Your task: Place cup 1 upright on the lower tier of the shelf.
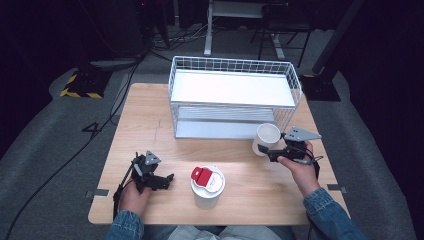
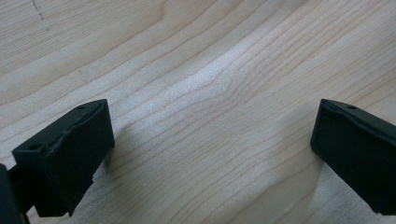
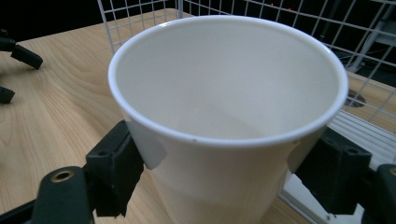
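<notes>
Gripping white cup w/ right gripper, near wire rack

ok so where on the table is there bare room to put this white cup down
Bare wood lies left of the wire rack, and between the rack's front and the lidded cup. The front right corner of the table is free too. It is tight where the white cup, held in the right gripper, sits against the rack.

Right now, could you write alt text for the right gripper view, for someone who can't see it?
An empty white cup is clamped between the two black jaws of the right gripper, seen from just above its rim. Behind it stands a white wire rack on a wooden table, with the left gripper at the far left edge.
</notes>
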Tool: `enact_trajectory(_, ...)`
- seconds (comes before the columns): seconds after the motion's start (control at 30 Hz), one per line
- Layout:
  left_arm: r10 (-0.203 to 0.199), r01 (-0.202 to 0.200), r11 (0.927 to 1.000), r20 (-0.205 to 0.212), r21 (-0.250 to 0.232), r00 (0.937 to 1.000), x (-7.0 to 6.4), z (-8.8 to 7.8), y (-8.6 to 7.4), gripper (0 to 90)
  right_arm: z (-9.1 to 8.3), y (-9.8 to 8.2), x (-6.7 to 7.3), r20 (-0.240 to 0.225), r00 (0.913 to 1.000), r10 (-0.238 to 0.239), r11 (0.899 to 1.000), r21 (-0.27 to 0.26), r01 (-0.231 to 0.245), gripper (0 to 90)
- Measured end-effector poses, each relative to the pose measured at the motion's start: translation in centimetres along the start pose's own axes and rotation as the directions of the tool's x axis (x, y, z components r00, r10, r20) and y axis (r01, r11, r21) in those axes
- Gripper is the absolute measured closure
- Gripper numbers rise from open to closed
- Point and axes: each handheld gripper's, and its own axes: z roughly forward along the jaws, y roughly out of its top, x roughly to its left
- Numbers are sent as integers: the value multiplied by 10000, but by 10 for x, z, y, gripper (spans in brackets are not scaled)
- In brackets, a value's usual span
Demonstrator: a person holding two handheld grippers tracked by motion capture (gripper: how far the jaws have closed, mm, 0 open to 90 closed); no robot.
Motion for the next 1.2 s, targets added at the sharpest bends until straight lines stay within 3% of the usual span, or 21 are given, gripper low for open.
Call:
enact_trajectory(0.53, -54, 54, 10000, 5, -6, 10000, 0, 1, 1, 0, 33, 18, 10, -52, 9998, 191, 9993, -312, -193, 219)
enact_trajectory(0.8, -29, 29, 10000, 28, 31, 10000, 0, 1, 1, 0, 47, 23, 10, 222, 9998, -14, 9999, -136, 17, 219)
enact_trajectory(1.07, -33, 33, 10000, 23, 31, 10000, 0, 1, 1, 0, 60, 29, 9, 383, 9990, 214, 9995, -250, -205, 220)
enact_trajectory(1.2, -29, 29, 10000, 13, 42, 10000, 0, 1, 1, 0, 68, 34, 9, 711, 9964, 467, 9983, -374, -441, 220)
